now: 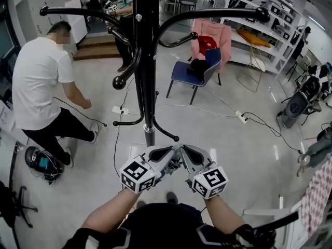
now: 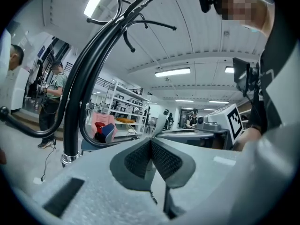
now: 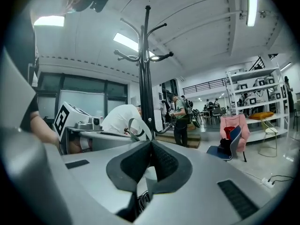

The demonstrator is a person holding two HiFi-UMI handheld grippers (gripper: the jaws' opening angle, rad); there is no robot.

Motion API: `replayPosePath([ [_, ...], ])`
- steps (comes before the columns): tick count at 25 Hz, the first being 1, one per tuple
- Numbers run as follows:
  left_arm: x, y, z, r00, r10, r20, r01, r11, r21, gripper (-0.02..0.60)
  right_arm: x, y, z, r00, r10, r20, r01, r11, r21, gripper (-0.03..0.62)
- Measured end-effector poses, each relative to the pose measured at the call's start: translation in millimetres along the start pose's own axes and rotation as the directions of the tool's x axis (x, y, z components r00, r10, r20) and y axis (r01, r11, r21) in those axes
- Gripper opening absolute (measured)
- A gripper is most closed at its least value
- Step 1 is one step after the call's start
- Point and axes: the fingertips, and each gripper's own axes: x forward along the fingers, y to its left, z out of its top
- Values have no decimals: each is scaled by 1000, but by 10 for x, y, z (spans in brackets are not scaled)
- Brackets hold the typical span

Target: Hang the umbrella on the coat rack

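Note:
The black coat rack stands straight ahead, its curved hooks spreading left and right at the top of the head view. Both grippers hang side by side just in front of its base. My left gripper is shut with nothing between its ribbed pads, and the rack's pole rises to its left in the left gripper view. My right gripper is also shut and empty, with the coat rack upright beyond its tips. No umbrella shows in any view.
A person in a white shirt crouches on the floor at left. A blue chair with a pink garment stands behind the rack. Power strips and cables lie on the floor. White shelves line the right.

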Motion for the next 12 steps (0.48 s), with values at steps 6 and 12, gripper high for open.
replayPosePath([
  [6, 52, 201, -48, 998, 47, -29, -47, 999, 0, 11, 204, -113, -47, 999, 45, -27, -45, 999, 1, 8],
  [12, 170, 276, -228, 994, 93, -54, -94, 996, -7, 11, 259, -243, -223, 994, 92, -55, -92, 996, 6, 8],
])
